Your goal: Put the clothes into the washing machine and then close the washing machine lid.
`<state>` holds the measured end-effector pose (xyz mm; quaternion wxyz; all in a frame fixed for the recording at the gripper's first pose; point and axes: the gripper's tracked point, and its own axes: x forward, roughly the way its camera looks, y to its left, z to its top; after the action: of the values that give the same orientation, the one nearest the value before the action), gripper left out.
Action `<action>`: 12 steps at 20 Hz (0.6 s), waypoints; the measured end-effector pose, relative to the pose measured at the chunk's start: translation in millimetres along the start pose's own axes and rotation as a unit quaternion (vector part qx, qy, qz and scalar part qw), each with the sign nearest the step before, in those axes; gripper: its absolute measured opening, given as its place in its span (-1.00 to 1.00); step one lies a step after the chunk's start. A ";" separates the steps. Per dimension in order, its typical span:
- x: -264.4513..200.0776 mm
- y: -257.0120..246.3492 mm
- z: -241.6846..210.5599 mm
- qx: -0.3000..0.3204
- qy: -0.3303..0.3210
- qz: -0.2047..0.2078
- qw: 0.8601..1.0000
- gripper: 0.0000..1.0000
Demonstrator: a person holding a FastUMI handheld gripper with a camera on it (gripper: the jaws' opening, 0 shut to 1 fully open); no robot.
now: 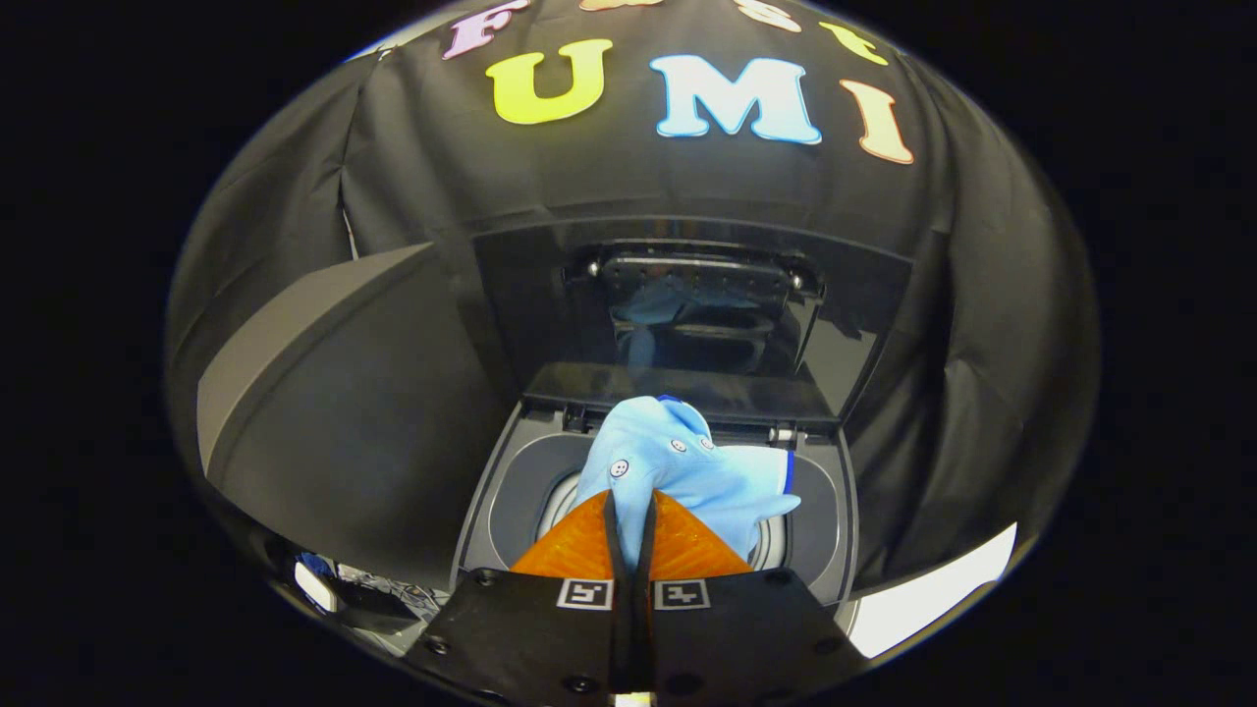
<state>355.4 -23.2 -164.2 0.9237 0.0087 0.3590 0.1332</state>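
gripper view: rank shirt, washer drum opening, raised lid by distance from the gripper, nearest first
1. Light blue shirt: pinched between the fingers of the gripper, hanging over the opening.
2. Washer drum opening: just ahead of the fingers and below the shirt.
3. Raised lid: standing upright beyond the opening, against the booth wall.

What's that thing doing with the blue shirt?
A hand-held two-finger gripper is shut on a light blue buttoned shirt, holding it just above the round drum opening of the dark grey top-loading washing machine. The machine's dark glossy lid stands open behind it. The shirt isn't dropped in yet, and the lid isn't closed.
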 end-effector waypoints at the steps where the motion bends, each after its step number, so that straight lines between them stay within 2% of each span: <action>1: 4.4 -0.2 -3.9 -0.001 0.006 -0.004 1.000 -0.97; 6: 28.1 -6.2 -14.9 0.036 0.031 -0.021 0.999 -0.94; 9: 31.9 -6.3 -24.5 0.053 0.044 -0.021 0.997 -0.81; 12: 36.9 -8.9 -34.9 0.039 0.061 -0.041 0.997 -0.69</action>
<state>360.3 -25.2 -215.5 0.9037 0.0215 0.4198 0.0819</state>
